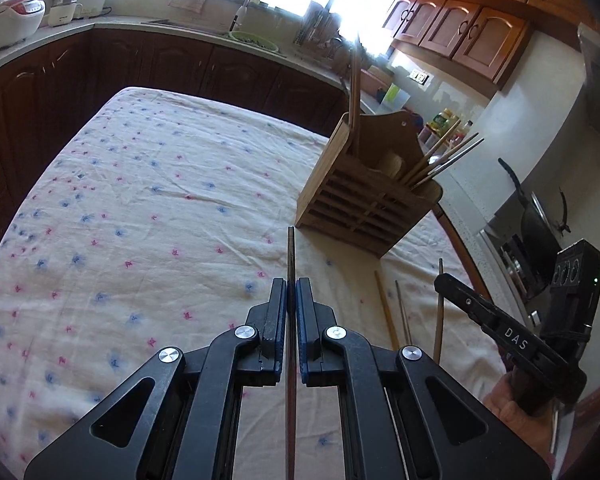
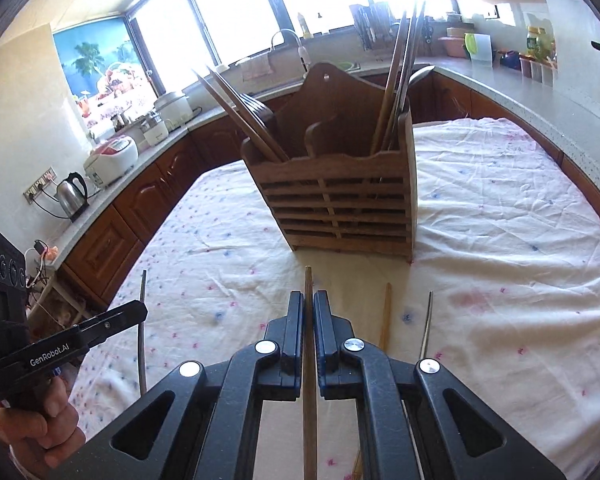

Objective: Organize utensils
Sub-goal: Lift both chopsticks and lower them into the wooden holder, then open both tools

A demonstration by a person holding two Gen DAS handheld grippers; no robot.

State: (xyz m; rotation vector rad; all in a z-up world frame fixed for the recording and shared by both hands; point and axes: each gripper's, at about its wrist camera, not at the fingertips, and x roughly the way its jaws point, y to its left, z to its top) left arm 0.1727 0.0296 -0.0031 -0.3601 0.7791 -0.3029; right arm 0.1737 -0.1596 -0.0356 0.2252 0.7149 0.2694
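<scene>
"DAS" is read on the right gripper [image 1: 444, 280], "GenRobot.AI" on the left gripper [image 2: 142, 314]; a dark chopstick [image 1: 291, 256] and a wooden chopstick [image 2: 308, 288] are clenched, respectively.

so the table [image 2: 500, 200] has a white cloth [image 1: 160, 184] over it with little blue and pink flowers, pretty wrinkled. a wooden slatted utensil holder [image 2: 340, 208] stands upright on the cloth, with chopsticks sticking up out of its compartments. in front of the holder a couple of loose chopsticks lie flat on the cloth: a light wooden one [image 2: 386, 316] and a thinner one that looks metal [image 2: 427, 324], hard to say for sure with the glare
</scene>
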